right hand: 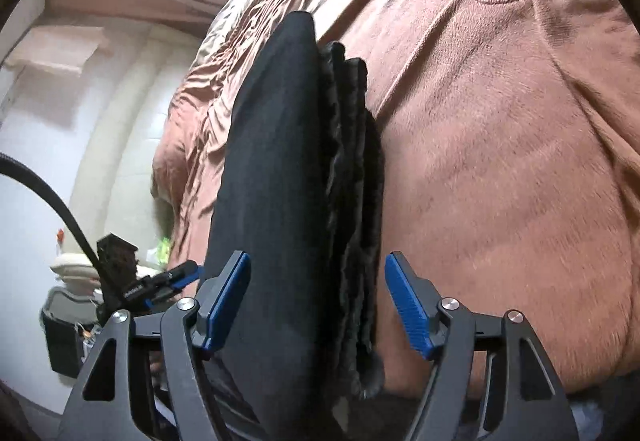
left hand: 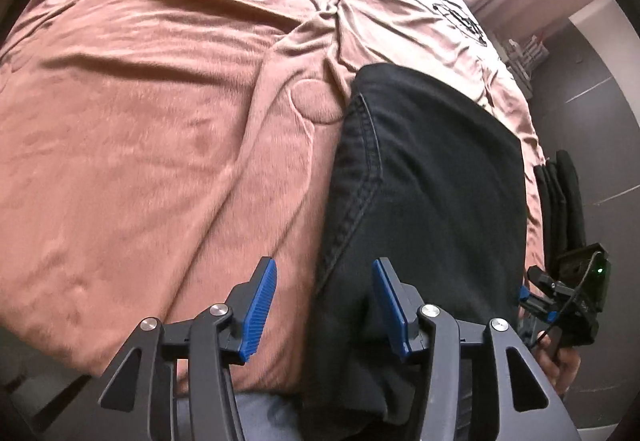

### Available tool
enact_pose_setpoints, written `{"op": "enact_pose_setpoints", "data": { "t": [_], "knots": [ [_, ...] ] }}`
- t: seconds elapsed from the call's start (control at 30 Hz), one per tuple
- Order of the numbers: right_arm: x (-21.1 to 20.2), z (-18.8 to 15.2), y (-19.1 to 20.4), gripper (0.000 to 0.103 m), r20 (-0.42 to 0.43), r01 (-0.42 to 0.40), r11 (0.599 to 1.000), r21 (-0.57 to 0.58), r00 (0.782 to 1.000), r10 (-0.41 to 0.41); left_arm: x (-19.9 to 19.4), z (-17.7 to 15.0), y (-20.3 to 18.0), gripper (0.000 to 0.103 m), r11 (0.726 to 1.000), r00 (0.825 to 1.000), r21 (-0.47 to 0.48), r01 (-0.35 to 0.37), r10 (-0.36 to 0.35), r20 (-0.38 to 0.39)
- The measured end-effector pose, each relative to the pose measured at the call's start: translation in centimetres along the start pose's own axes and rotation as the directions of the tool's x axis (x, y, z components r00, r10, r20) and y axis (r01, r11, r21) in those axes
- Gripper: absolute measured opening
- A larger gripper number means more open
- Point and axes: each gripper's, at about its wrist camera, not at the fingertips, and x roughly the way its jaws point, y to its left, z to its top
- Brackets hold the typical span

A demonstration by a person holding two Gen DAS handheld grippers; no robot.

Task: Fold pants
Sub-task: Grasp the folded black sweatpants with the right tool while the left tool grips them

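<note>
Black pants (left hand: 432,201) lie folded in a thick stack on a brown bedspread (left hand: 160,121), near the bed's edge. In the right wrist view the pants (right hand: 288,181) show edge-on as several stacked layers. My left gripper (left hand: 324,309) is open, its blue pads astride the stack's near left edge, holding nothing. My right gripper (right hand: 318,301) is open with the folded stack's near end lying between its fingers, the pads apart from the cloth. The right gripper also shows in the left wrist view (left hand: 560,289) at the stack's right side.
The brown bedspread (right hand: 500,161) is wrinkled and spreads wide to the far side. The bed's edge runs close by the pants, with dark floor (left hand: 592,121) beyond. A white wall (right hand: 40,181) and a dark bin (right hand: 60,337) stand off the bed.
</note>
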Motion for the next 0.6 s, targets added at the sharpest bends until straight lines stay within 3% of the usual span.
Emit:
{"op": "enact_pose_setpoints", "data": {
  "t": [0.2,0.6],
  "knots": [
    [2.9,2.2,-1.9,0.068,0.004,-0.024,0.999,0.041,1.0,0.024,1.6,2.2,-0.2,0.052,0.999,0.999,0.007,0.041,-0.041,-0.01],
    [6.0,2.4,-1.4,0.068,0.027,-0.073,0.997,0.03,0.997,0.072,4.9,6.0,-0.6,0.052,0.992,0.991,0.015,0.129,-0.128,-0.028]
  ]
}}
